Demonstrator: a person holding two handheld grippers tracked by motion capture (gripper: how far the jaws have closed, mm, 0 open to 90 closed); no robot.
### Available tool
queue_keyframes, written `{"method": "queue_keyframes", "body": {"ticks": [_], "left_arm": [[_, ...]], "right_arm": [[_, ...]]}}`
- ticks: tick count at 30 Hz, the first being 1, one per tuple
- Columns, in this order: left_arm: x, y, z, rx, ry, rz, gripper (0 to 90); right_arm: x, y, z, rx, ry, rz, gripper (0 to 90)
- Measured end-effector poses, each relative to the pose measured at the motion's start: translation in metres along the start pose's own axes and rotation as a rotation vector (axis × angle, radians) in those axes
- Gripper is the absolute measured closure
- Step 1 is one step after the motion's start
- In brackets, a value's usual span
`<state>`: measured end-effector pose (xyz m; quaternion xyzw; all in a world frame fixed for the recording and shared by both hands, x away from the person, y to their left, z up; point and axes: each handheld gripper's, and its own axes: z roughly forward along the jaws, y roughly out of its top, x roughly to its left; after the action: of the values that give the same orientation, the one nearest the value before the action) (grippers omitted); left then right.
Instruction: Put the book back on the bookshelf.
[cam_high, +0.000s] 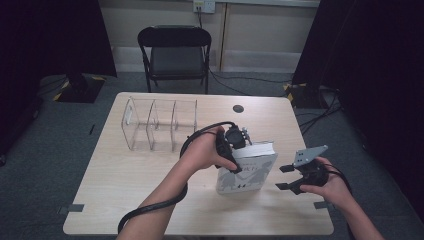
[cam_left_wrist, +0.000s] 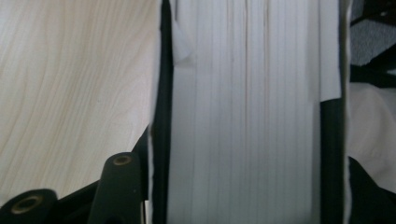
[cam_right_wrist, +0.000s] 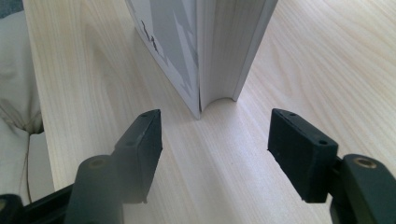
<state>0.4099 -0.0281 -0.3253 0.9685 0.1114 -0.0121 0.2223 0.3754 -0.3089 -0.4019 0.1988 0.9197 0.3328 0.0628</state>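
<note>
A thick white book (cam_high: 247, 172) with grey figures on its cover stands upright on the table's right half. My left gripper (cam_high: 239, 150) comes down on the book's top edge. In the left gripper view its black jaws lie against both sides of the page block (cam_left_wrist: 247, 116), shut on the book. My right gripper (cam_high: 283, 177) hovers low just right of the book, open and empty. In the right gripper view its pads (cam_right_wrist: 140, 140) stand wide apart, aimed at the book's (cam_right_wrist: 224, 51) near bottom corner and a short way from it.
A clear acrylic rack (cam_high: 160, 125) with upright dividers stands at the back left of the light wooden table (cam_high: 150, 200). A small dark round cap (cam_high: 238, 108) sits near the far edge. A black folding chair (cam_high: 175, 52) stands behind the table.
</note>
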Motion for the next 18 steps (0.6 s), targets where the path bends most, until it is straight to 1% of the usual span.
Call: {"method": "queue_keyframes", "body": {"ticks": [1, 2, 3, 4, 6, 8, 9, 12, 14, 15, 16, 18], "left_arm": [[0.001, 0.001, 0.001, 0.018, -0.001, 0.001, 44.8], [0.0, 0.002, 0.001, 0.025, 0.0, -0.005, 44.2], [0.0, 0.002, 0.001, 0.033, 0.0, -0.002, 44.8], [0.0, 0.002, 0.001, 0.035, 0.0, -0.011, 45.0], [0.001, 0.002, 0.001, 0.04, -0.002, -0.012, 45.7], [0.001, 0.003, 0.001, 0.043, -0.002, -0.021, 46.2], [0.001, 0.003, 0.001, 0.055, -0.002, -0.018, 46.4], [0.002, 0.004, 0.001, 0.06, -0.001, -0.025, 46.3], [0.002, 0.004, 0.002, 0.068, -0.004, -0.028, 46.4], [0.002, 0.005, 0.002, 0.076, -0.004, -0.023, 46.4], [0.002, 0.007, 0.002, 0.097, -0.005, -0.011, 46.3], [0.002, 0.008, 0.002, 0.113, -0.004, -0.007, 46.3]], "right_arm": [[0.0, -0.001, 0.0, 0.0, -0.002, 0.003, 35.4], [0.0, -0.001, 0.0, -0.001, -0.002, 0.005, 35.6], [0.0, -0.002, 0.0, -0.003, 0.0, 0.005, 35.8], [0.0, -0.003, -0.001, -0.003, 0.001, 0.008, 36.0], [0.0, -0.004, -0.001, -0.007, 0.001, 0.009, 36.1], [0.0, -0.006, 0.0, -0.007, -0.001, 0.01, 36.1], [-0.001, -0.007, 0.0, -0.006, 0.001, 0.012, 36.1], [-0.001, -0.009, 0.001, -0.005, -0.005, 0.023, 36.1], [0.0, -0.011, 0.003, -0.009, -0.01, 0.02, 36.1], [0.0, -0.012, 0.004, -0.008, -0.012, 0.023, 36.0], [0.0, -0.013, 0.006, -0.008, -0.013, 0.023, 35.8], [0.001, -0.015, 0.01, -0.004, -0.017, 0.025, 35.2]]}}
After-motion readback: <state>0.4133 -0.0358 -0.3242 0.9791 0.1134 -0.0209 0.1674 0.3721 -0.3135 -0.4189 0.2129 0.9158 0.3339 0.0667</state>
